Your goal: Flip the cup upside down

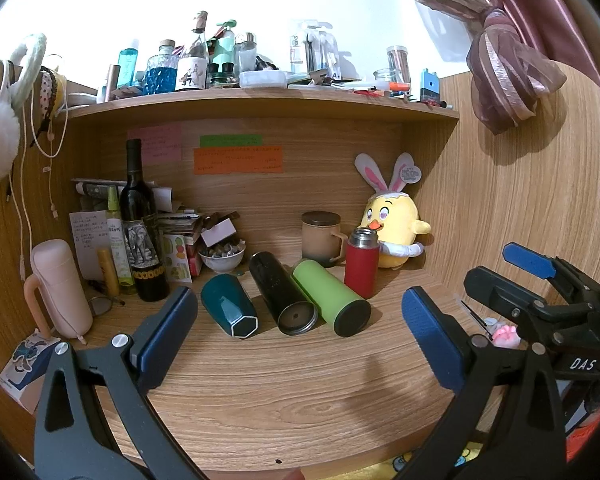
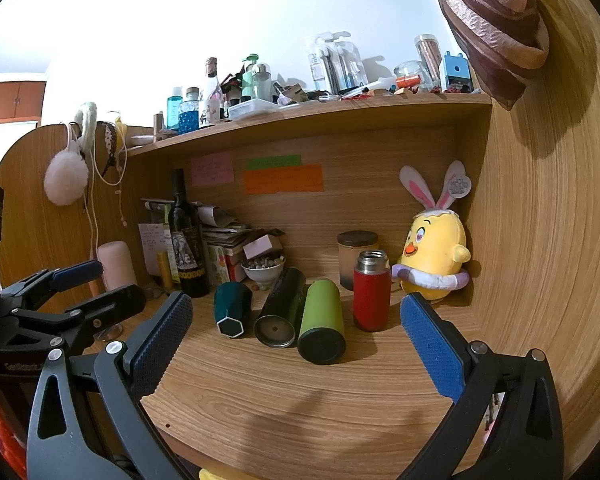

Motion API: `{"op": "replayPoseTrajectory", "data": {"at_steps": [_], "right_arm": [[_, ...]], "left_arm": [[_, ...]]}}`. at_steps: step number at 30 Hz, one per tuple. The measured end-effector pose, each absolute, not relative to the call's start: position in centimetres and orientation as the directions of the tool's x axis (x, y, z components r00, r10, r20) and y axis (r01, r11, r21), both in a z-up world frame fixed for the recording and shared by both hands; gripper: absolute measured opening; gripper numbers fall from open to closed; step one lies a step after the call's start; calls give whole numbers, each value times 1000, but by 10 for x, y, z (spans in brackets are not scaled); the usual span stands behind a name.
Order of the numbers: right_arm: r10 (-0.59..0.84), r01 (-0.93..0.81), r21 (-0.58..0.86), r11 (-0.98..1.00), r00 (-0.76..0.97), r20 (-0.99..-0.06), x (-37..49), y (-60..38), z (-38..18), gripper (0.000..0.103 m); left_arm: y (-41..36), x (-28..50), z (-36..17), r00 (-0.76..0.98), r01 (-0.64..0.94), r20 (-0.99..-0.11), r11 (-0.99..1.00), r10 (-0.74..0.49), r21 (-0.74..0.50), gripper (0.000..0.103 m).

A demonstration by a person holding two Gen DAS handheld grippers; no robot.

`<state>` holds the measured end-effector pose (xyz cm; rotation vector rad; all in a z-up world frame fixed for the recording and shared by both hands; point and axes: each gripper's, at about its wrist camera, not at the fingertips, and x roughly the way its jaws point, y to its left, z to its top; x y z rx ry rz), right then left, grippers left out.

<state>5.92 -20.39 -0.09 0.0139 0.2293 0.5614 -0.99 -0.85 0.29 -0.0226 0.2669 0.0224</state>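
Observation:
Three cups lie on their sides on the wooden desk (image 1: 284, 396): a teal faceted cup (image 1: 228, 306), a black tumbler (image 1: 282, 292) and a green tumbler (image 1: 330, 296). A red flask (image 1: 362, 262) stands upright with its steel mouth up. They also show in the right wrist view: the teal cup (image 2: 232, 308), the black tumbler (image 2: 282, 306), the green tumbler (image 2: 322, 320) and the red flask (image 2: 371, 292). My left gripper (image 1: 300, 336) is open and empty, in front of the cups. My right gripper (image 2: 296, 344) is open and empty, also in front of them.
A lidded brown mug (image 1: 322, 238) and a yellow plush chick (image 1: 394, 226) stand behind the flask. A wine bottle (image 1: 142, 224), a white bowl (image 1: 222, 256), papers and a pink case (image 1: 60, 288) crowd the left. A cluttered shelf (image 1: 260, 100) hangs overhead. The other gripper (image 1: 540, 296) shows at right.

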Motion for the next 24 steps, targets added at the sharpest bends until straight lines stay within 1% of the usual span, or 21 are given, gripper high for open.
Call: {"op": "replayPoseTrajectory", "data": {"at_steps": [24], "right_arm": [[530,-527,76,846,819,-219,59,-200,-1,103]], "left_arm": [[-7,-10,2,964,-23,-266,999,16,-22,103]]}}
